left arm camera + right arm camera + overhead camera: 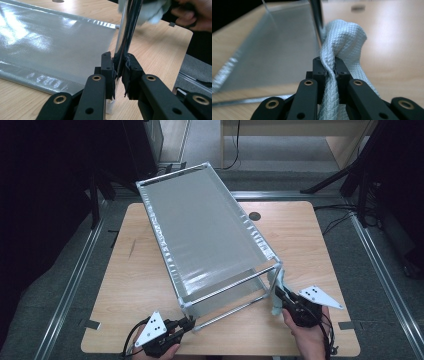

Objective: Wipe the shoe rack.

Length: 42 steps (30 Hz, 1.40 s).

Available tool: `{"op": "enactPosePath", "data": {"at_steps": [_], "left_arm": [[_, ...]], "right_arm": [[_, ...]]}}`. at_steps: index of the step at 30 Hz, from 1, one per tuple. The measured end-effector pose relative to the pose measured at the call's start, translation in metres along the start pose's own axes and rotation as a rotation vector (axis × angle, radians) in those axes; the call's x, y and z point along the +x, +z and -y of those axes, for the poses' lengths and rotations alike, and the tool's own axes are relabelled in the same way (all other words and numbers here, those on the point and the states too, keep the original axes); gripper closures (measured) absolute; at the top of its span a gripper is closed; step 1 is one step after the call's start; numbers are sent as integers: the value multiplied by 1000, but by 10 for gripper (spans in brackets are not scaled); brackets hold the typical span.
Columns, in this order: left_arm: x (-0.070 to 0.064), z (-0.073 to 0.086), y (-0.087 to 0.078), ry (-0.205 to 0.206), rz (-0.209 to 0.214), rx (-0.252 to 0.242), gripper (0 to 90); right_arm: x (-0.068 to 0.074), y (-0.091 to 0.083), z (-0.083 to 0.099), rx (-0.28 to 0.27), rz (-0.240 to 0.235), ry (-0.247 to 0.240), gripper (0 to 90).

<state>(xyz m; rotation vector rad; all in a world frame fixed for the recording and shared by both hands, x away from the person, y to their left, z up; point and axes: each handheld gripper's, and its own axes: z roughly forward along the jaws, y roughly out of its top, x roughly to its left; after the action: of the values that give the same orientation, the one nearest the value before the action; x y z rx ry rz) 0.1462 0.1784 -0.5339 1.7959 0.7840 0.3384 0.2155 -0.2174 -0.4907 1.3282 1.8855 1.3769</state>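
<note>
Left claw (119, 75) clamps the stiff, slick rack post (125, 37) while right claw (331, 68) pinches the soft, limp cloth (344, 40) at its fold.

One metal-framed rack (205, 235) standing on one wooden table (310, 250). Two fabric shelves showing in rack. Two grippers working: left gripper (187, 324), right gripper (278, 295). One pale cloth (343, 42) hanging in right gripper.

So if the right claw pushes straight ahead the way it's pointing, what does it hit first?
Probably the rack's upright metal post. The right claw is shut on the cloth, and the cloth already seems to press against that post, though depth is hard to judge.
</note>
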Motion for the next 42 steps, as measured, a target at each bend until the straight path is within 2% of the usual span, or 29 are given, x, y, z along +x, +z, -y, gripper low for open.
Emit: {"op": "enactPosePath", "data": {"at_steps": [3, 6, 9, 12, 14, 15, 17, 19, 21, 25, 28, 31, 33, 36, 42], "left_arm": [[0, 0, 0, 0, 0, 0, 802], [0, 0, 0, 0, -1, -1, 803], [-1, 0, 1, 5, -1, 1, 803], [-2, 0, 2, 9, 2, 1, 804], [-3, 0, 2, 11, 2, 1, 804], [-2, 0, 2, 13, 3, 0, 804], [-2, 0, 2, 15, 6, 1, 804], [-2, 0, 2, 15, 5, 0, 804], [-2, 0, 3, 13, 9, -1, 804], [-2, 1, 3, 8, 12, -8, 804], [-2, 1, 3, 5, 10, -9, 803], [-2, 1, 2, 5, 7, -8, 804], [-2, 2, 2, 3, 7, -12, 803], [-2, 2, 2, 5, 7, -9, 804], [-2, 1, 3, 10, 14, -8, 804]], "right_arm": [[16, -14, -10, -93, -18, -41, 830], [32, -13, -8, -113, -30, -103, 830], [41, 5, 4, -34, -80, -132, 829], [44, 24, 19, 61, -92, -151, 829], [44, 35, 26, 128, -94, -139, 829], [44, 40, 30, 149, -78, -129, 829], [40, 45, 33, 170, -15, -106, 829], [35, 45, 32, 150, 21, -63, 829], [31, 40, 29, 120, 46, -51, 829], [32, 23, 20, 48, 57, -70, 829], [36, 7, 6, -64, 54, -94, 827], [38, -8, -8, -164, 71, -93, 826], [36, -10, -9, -177, 74, -80, 826], [32, 2, 0, -105, 67, -77, 825], [13, 33, 24, 105, 52, 26, 824]]}}
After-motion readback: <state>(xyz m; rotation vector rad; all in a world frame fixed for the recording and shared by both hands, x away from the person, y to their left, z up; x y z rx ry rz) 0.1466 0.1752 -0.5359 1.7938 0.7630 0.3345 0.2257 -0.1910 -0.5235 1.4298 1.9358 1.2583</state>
